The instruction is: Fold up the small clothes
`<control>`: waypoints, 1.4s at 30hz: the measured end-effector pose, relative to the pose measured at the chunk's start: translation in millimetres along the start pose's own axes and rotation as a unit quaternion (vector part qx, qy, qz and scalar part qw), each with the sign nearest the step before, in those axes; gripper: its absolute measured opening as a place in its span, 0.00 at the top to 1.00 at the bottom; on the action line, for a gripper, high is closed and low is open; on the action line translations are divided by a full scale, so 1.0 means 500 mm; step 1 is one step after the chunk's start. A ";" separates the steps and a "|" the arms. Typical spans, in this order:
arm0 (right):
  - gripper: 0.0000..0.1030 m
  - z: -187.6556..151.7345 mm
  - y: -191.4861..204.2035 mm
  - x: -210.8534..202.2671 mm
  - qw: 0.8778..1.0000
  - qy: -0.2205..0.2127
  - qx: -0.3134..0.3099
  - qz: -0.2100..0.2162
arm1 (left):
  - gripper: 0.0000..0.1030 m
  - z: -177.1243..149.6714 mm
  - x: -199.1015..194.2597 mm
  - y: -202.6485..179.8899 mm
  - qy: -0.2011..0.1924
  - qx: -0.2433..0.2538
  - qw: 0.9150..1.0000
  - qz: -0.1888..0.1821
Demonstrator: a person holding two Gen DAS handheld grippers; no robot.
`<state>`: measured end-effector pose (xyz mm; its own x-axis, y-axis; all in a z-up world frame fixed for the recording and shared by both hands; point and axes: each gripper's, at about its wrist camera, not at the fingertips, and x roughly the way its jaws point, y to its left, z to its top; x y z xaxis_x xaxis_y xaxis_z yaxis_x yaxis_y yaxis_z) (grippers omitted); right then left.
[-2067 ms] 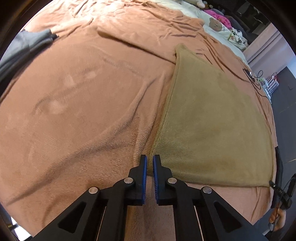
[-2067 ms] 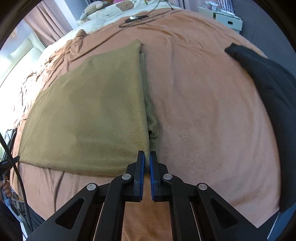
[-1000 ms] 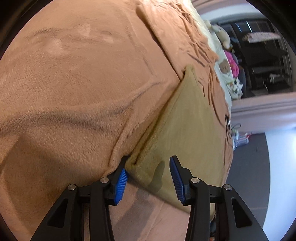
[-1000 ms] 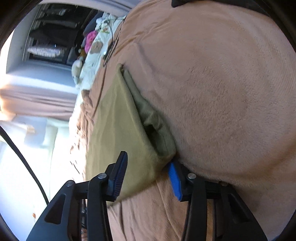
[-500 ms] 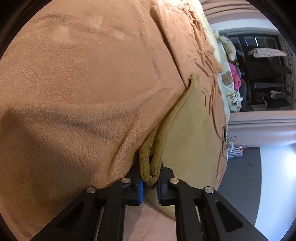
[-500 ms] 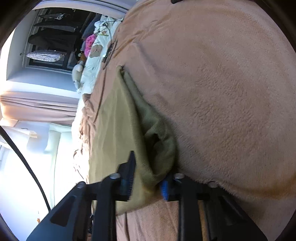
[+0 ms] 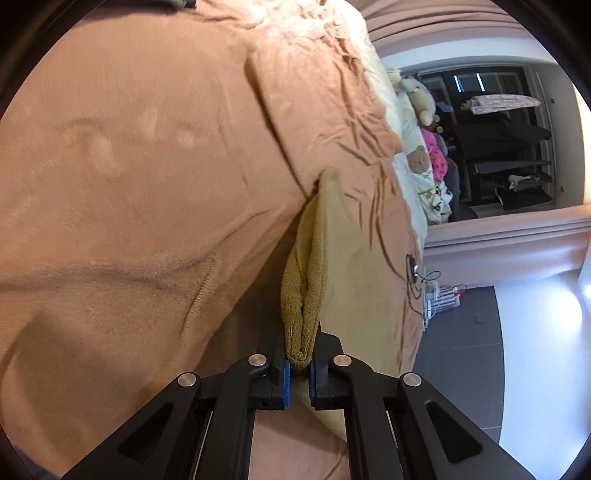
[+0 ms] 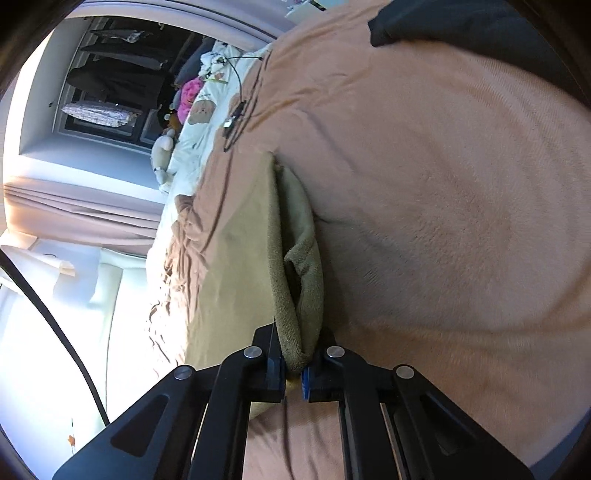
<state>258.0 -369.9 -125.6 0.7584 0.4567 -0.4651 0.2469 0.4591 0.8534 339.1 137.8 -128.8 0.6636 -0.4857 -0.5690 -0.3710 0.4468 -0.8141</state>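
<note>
An olive-tan fleece cloth lies folded on the orange-brown bed blanket. My left gripper is shut on the near left corner of the cloth, whose doubled edge bunches up between the blue pads. My right gripper is shut on the near right corner of the same cloth, where two layers gape open just past the fingers. Both corners are lifted a little off the blanket.
A dark garment lies on the blanket at the far right. Stuffed toys and a white bear-print quilt sit at the head of the bed. A black cable and small device lie beyond the cloth.
Both grippers came down over the cloth's near corners, opened, then shut on them. In the last half second both corners have been lifted slightly.
</note>
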 end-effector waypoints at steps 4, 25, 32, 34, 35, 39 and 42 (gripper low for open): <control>0.98 -0.021 0.002 -0.022 1.000 0.001 -0.010 0.006 | 0.94 -0.012 -0.041 0.004 -0.003 0.007 1.000 -0.003; 0.98 -0.122 -0.015 -0.111 0.999 -0.007 -0.045 -0.024 | 0.94 -0.108 -0.159 0.116 0.001 0.014 1.000 -0.017; 0.91 -0.136 -0.026 -0.127 0.997 0.000 -0.057 -0.054 | 0.86 -0.125 -0.175 0.144 0.012 0.032 0.999 -0.002; 0.72 -0.136 -0.022 -0.139 0.995 -0.009 -0.064 -0.072 | 0.61 -0.128 -0.186 0.154 0.008 0.033 0.999 0.001; 0.49 -0.134 -0.021 -0.150 0.994 -0.019 -0.062 -0.085 | 0.46 -0.128 -0.193 0.159 0.004 0.033 0.999 0.003; 0.39 -0.135 -0.001 -0.202 0.992 -0.070 -0.063 -0.083 | 0.42 -0.124 -0.207 0.183 -0.002 0.023 1.000 -0.005; 0.39 -0.147 0.033 -0.203 0.990 -0.066 -0.094 -0.078 | 0.42 -0.127 -0.204 0.195 0.006 0.024 1.000 -0.006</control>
<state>140.8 -352.6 -81.8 0.7952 0.2714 -0.5422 0.2603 0.6548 0.7095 194.0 183.2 -157.7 0.6597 -0.5005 -0.5606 -0.3316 0.4756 -0.8148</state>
